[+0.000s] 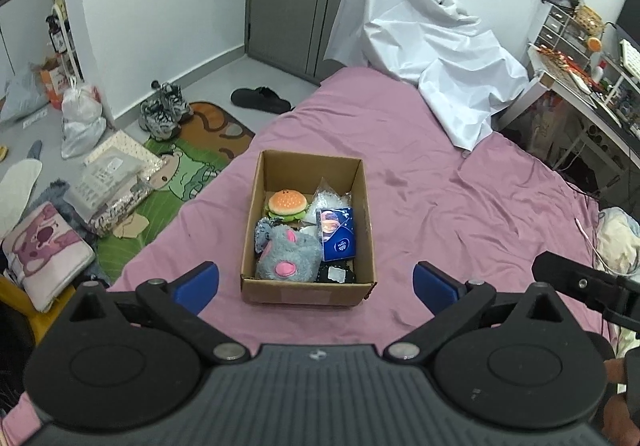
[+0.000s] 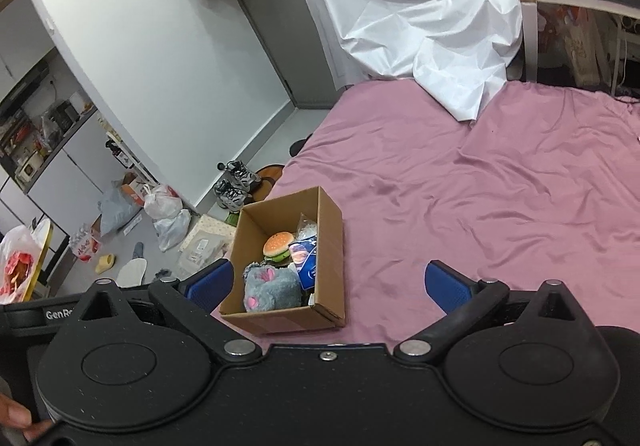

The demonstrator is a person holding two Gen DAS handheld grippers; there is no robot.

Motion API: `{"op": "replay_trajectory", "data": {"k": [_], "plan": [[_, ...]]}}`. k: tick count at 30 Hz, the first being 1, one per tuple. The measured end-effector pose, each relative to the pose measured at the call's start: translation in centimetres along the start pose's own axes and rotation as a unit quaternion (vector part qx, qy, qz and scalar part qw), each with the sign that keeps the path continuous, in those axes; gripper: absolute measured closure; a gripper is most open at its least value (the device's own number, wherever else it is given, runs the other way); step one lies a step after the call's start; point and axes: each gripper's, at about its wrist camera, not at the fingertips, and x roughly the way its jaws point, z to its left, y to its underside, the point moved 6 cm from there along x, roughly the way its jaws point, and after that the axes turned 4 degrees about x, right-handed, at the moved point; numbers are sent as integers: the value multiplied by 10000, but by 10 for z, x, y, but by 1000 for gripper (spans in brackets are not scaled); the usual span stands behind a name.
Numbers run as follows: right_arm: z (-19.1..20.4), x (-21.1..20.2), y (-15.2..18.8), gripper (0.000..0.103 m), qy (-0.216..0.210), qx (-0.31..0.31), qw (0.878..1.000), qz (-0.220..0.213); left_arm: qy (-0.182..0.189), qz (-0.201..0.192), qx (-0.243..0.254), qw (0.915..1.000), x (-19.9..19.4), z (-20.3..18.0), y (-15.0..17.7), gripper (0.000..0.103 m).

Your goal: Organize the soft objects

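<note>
A brown cardboard box (image 1: 366, 213) (image 2: 332, 246) stands on the pink bed sheet (image 1: 460, 205) (image 2: 500, 185) near its left edge. Inside lie a grey plush mouse with pink ears (image 1: 286, 252) (image 2: 272, 288), a burger plush (image 1: 287, 204) (image 2: 278, 244), a blue packet (image 1: 337, 234) (image 2: 305, 261), a clear plastic bag (image 1: 332, 195) and something black (image 1: 336, 274). My left gripper (image 1: 316, 284) hangs above and in front of the box, open and holding nothing. My right gripper (image 2: 328, 286) is open too, with the box's near end in view between its blue pads (image 2: 448, 286).
A crumpled white sheet (image 1: 424, 57) (image 2: 420, 33) covers the far end of the bed. Left of the bed the floor holds sneakers (image 1: 162, 111), a black slipper (image 1: 260, 99), bags, a cushion (image 1: 44, 254) and a green mat. A cluttered desk (image 1: 580, 85) stands at the right.
</note>
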Motion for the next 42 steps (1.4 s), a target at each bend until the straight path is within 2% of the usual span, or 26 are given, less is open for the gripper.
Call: {"op": "replay_trajectory", "data": {"k": [14,25,42], "plan": [[8,-38,11,0,313,-353,9988,-148,-3,-228,258,9994,-39,-1,15,0],[14,-53,20,0,216,-493,9985,-120,7,-173,306,9994,-46,2,31,0],[18,-52,25,0,187,-577,9982,-36,-26,-144,266,9995,-51,9,34,0]]}}
